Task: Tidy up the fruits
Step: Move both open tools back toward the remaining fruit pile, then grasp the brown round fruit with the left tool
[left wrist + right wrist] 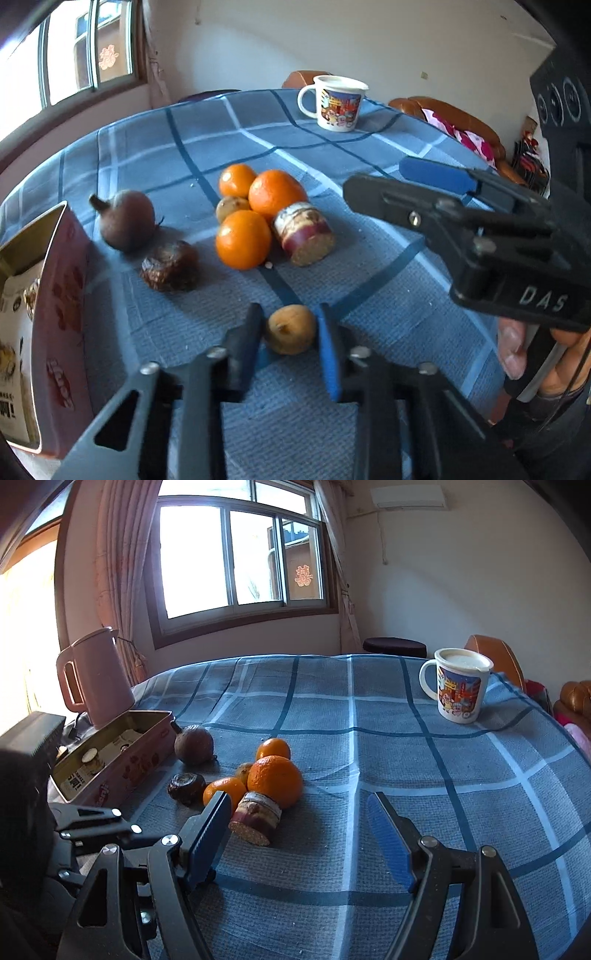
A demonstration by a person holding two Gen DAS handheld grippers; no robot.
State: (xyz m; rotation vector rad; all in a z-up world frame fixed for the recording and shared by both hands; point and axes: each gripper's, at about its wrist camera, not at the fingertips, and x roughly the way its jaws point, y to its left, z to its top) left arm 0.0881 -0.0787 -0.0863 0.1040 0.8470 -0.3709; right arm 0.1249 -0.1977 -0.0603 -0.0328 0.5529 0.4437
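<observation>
My left gripper is shut on a small brown kiwi-like fruit just above the blue checked cloth. Ahead lie three oranges, another small brown fruit, a cut sweet potato piece, a dark round beet-like root and a dark brown wrinkled lump. My right gripper is open and empty, hovering right of the pile; the sweet potato piece lies by its left finger. The right gripper also shows in the left wrist view.
An open pink tin box with packets inside stands at the left, also in the left wrist view. A pink kettle stands behind it. A cartoon mug sits at the far right of the cloth.
</observation>
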